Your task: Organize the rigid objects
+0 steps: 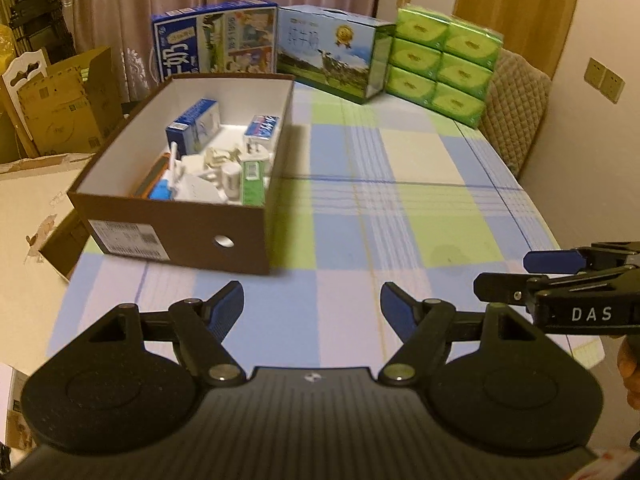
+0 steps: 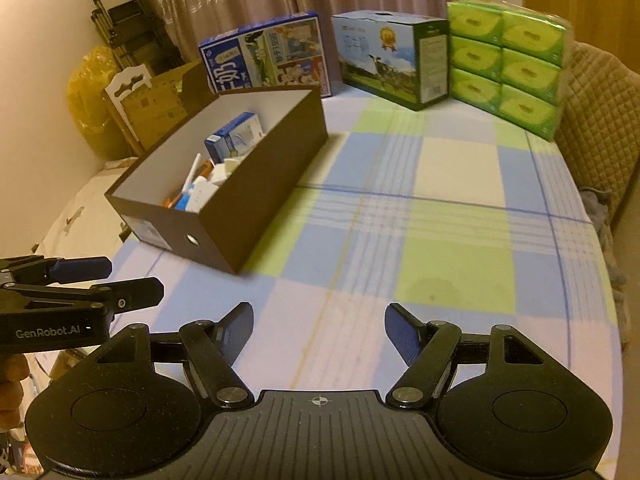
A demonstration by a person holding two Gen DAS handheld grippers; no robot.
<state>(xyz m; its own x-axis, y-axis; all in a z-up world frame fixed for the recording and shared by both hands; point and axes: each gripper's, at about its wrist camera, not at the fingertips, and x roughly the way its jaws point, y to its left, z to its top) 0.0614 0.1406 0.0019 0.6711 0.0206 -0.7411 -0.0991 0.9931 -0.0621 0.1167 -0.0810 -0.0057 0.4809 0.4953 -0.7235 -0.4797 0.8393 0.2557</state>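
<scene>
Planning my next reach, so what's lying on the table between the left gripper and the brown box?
Nothing: only bare checked tablecloth lies between the open left gripper and the brown box, shown in the left wrist view.

My right gripper (image 1: 560, 272) read "DAS"; my left gripper (image 2: 100, 280) read "GenRobot.AI"; the blue milk carton (image 2: 266, 58) bore "奶" and "1956".

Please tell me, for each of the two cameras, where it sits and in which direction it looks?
Left wrist: on the left gripper, looking forward and down over the checked table; the right gripper enters from the right edge.
Right wrist: on the right gripper, same direction; the left gripper and fingers show at left.
Shared: brown box, milk cartons, green tissue packs.
</scene>
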